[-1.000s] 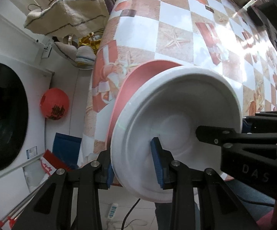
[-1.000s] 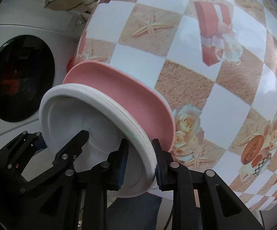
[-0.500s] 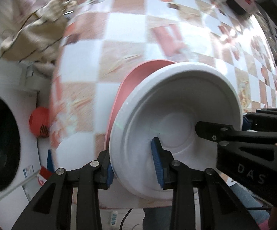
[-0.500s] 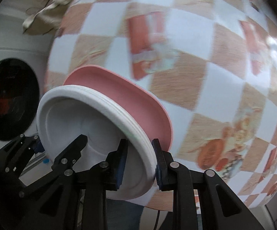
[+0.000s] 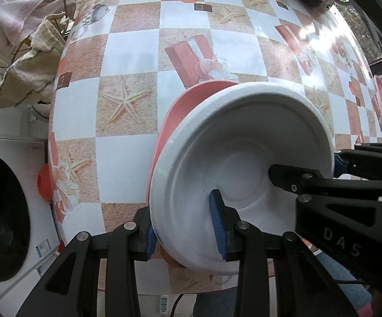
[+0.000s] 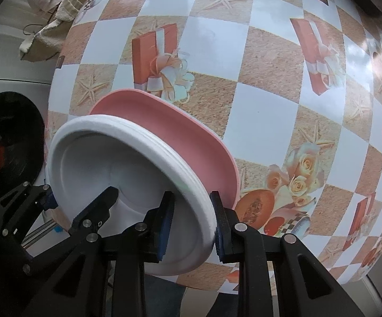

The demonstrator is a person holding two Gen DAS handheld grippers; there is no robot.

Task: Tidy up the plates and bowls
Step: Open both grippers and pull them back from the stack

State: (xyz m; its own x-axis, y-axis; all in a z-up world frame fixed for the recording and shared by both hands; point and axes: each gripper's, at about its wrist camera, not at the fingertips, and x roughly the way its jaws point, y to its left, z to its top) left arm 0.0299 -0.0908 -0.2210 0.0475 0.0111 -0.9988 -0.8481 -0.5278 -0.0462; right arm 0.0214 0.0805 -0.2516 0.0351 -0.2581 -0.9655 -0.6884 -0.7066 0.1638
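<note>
Carried further over the checkered bench point(image 5: 127, 52), away from its edge by the washing machine point(image 5: 3, 211). Left tongs point(image 5: 184, 227) and right tongs point(image 6: 192, 224) each nearly closed, pinching opposite rims of white plates point(image 5: 233, 158) stacked on a pink plate point(image 6: 180, 132), held above the bench.

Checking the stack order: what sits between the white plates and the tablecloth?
A pink plate lies directly beneath the white plates, above the checked tablecloth; the right wrist view shows it best.
</note>
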